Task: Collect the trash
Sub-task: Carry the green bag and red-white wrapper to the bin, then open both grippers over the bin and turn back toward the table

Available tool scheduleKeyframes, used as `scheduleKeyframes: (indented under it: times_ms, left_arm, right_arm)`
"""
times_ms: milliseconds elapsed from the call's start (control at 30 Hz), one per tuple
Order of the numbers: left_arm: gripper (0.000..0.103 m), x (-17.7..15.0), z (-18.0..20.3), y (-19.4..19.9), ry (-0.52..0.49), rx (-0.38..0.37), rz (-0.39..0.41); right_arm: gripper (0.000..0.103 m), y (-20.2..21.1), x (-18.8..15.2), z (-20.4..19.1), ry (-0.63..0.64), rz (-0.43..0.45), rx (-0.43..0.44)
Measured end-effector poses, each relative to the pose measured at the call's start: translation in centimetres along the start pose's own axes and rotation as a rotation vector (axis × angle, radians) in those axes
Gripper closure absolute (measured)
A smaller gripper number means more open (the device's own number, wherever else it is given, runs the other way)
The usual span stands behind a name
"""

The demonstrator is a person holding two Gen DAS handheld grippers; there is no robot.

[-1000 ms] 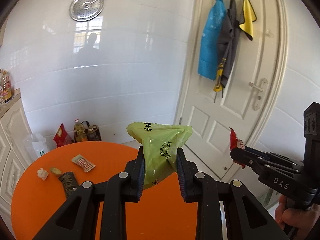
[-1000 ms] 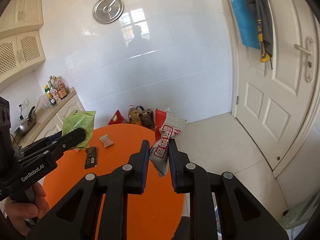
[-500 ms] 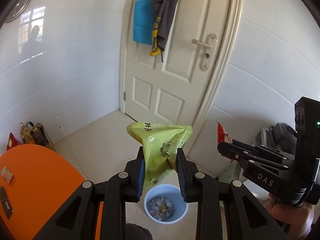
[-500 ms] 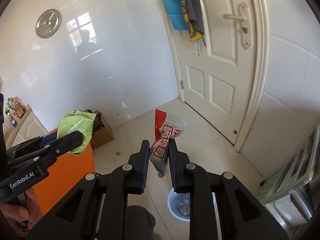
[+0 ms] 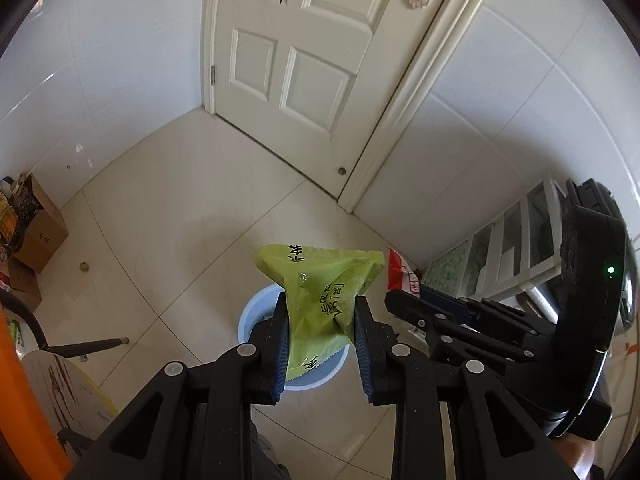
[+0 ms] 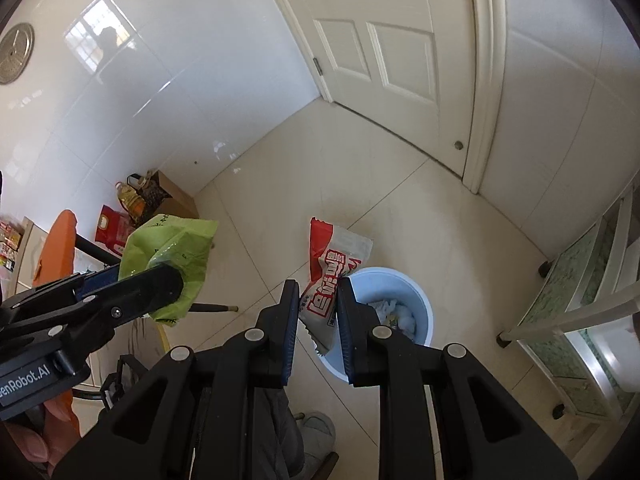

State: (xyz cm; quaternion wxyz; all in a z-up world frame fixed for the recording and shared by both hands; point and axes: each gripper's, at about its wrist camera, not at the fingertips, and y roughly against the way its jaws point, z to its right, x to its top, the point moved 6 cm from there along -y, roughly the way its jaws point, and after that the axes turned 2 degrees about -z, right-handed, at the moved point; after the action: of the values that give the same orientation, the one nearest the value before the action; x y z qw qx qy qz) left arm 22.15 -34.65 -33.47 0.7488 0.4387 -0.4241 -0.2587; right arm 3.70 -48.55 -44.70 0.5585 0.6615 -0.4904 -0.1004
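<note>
My left gripper is shut on a green snack wrapper and holds it directly above a light blue trash bin on the floor. My right gripper is shut on a red and white snack wrapper, held just left of and above the same bin, which holds white crumpled trash. The right gripper also shows in the left wrist view, with the red wrapper. The left gripper and green wrapper show at the left of the right wrist view.
A white door stands behind the bin. A cardboard box with bottles sits by the tiled wall. The orange table edge and a chair are at the left. A glass shelf unit stands at the right.
Both grippers swung away from the orange table and tilted down toward the floor. The bin now lies right under the left gripper. Both wrappers stay gripped.
</note>
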Motion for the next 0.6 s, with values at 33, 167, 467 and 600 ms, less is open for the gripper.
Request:
scheduleKeyframes:
  times_ms: [33, 167, 467, 600]
  left_arm:
    - [0.076, 0.0, -0.1, -0.6, 0.001, 0.003, -0.014]
    - [0.074, 3.8, 0.9, -3.4, 0.010, -0.007, -0.072]
    - [0.029, 5.4, 0.6, -5.4, 0.020, 0.046, -0.105]
    - [0.016, 4.7, 0.7, -4.0, 0.008, 0.107, -0.070]
  right_arm:
    - [0.082, -0.7, 0.0, 0.3, -0.007, -0.012, -0.002]
    - [0.078, -2.9, -0.3, 1.6, -0.038, -0.053, -0.004]
    - [0.026, -3.8, -1.0, 3.0, -0.083, -0.071, -0.013]
    - [0.000, -3.1, -1.1, 3.1, -0.100, -0.046, -0.046]
